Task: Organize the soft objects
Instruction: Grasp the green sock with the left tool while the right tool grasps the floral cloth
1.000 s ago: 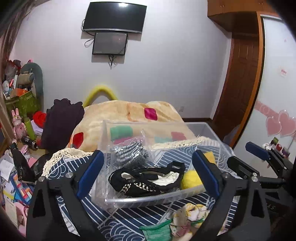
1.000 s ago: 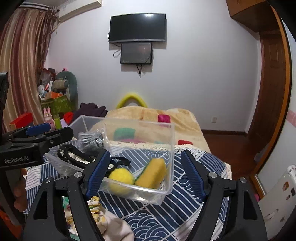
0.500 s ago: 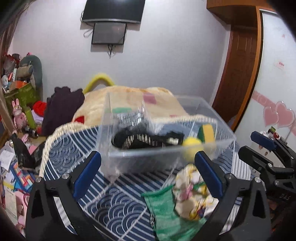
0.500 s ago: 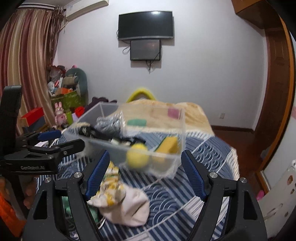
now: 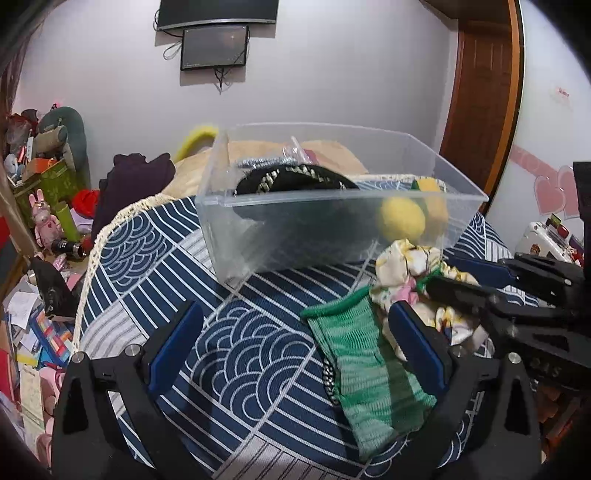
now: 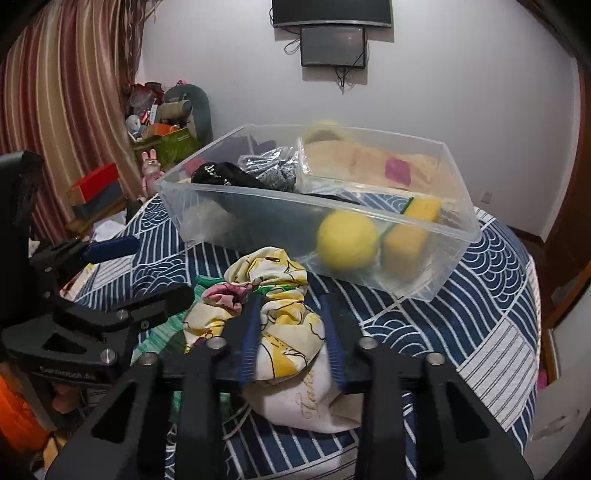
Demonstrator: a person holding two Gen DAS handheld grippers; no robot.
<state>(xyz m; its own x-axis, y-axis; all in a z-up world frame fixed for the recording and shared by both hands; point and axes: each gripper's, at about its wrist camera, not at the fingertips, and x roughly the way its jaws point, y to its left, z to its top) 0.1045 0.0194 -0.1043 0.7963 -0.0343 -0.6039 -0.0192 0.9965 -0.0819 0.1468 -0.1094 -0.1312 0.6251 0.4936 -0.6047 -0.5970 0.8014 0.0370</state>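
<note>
A clear plastic bin (image 5: 332, 221) (image 6: 436, 258) stands on the blue patterned bedspread and holds a yellow ball (image 6: 347, 238), a yellow sponge (image 6: 410, 236), a black item (image 5: 295, 181) and a grey striped cloth (image 6: 273, 166). In front of it lie a yellow floral cloth bundle (image 6: 280, 325) (image 5: 406, 269) and a green knit cloth (image 5: 369, 369). My right gripper (image 6: 290, 336) is shut on the floral bundle. My left gripper (image 5: 295, 350) is open and empty, low over the bedspread beside the green cloth.
A beige quilt (image 6: 369, 158) and a dark garment (image 5: 133, 181) lie behind the bin. Toys, boxes and papers clutter the floor at the left (image 5: 40, 229). A wooden door (image 5: 480, 92) is at the right; a TV (image 6: 332, 11) hangs on the wall.
Both grippers dropped lower and closer to the bedspread. The right gripper closed from wide open onto the floral bundle. The left stayed open.
</note>
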